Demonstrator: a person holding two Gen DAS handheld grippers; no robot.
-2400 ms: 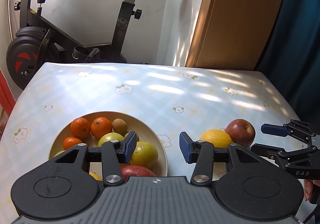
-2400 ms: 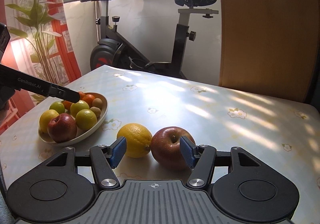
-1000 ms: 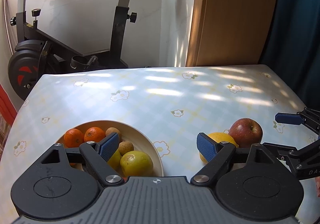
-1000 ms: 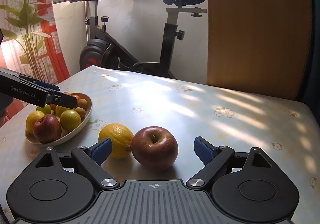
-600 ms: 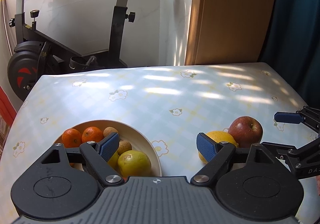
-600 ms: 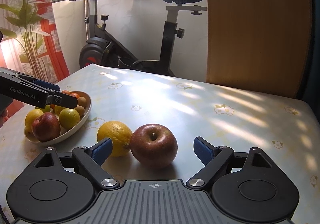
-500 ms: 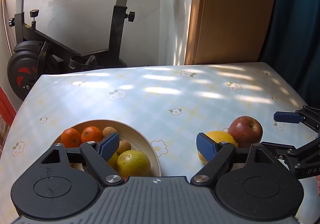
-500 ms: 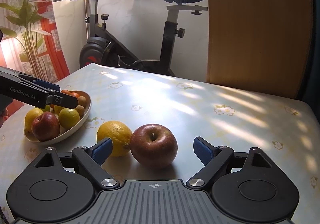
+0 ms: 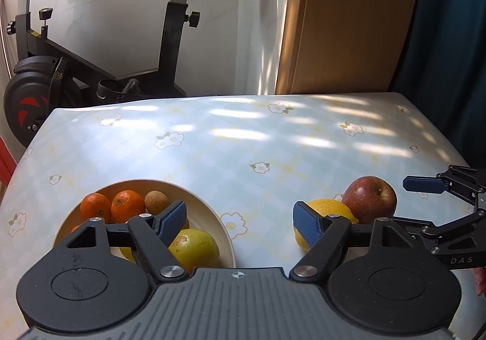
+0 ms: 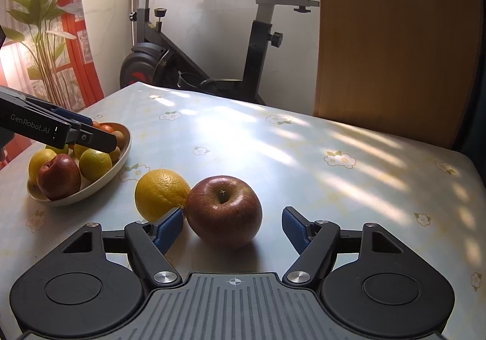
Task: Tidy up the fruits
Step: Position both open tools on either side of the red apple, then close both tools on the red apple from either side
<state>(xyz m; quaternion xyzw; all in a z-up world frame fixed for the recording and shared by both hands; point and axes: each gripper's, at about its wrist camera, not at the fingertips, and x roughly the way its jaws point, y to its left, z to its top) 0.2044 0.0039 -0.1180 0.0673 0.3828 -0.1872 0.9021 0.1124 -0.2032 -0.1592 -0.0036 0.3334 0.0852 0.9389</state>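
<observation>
Right gripper [image 10: 232, 226]: blue-padded jaws stand partly spread and have just been closing; the round red apple with a short stem [image 10: 224, 212] sits between them on the table, left pad close to or just touching its flank (cannot tell which), right pad clearly apart from it, so no grip yet. Judged handling of the apple: firm, fairly heavy for its size, smooth waxy skin that may slip, and prone to bruising under hard pressure; best taken across its widest girth, pads on opposite flanks, stem up, with a moderate squeeze. Touching the apple's left side lies the round yellow-orange citrus fruit with pebbled skin [image 10: 162, 193]; the left pad stands in the narrow space where the two fruits meet, so closing may nudge the citrus and set it rolling. Left gripper [image 9: 240, 220]: jaws wide apart though they have just been closing a little, nothing pinched between them; it hovers over the right edge of the shallow cream ceramic bowl [image 9: 223, 226], which holds small oranges, brownish kiwi-like fruits, yellow-green fruits and a second red apple. Both loose fruits rest on the pale blue checked tablecloth with flower prints [image 10: 273, 139], near the bowl's right side. Judged step: grasp the apple for transfer to the bowl.
</observation>
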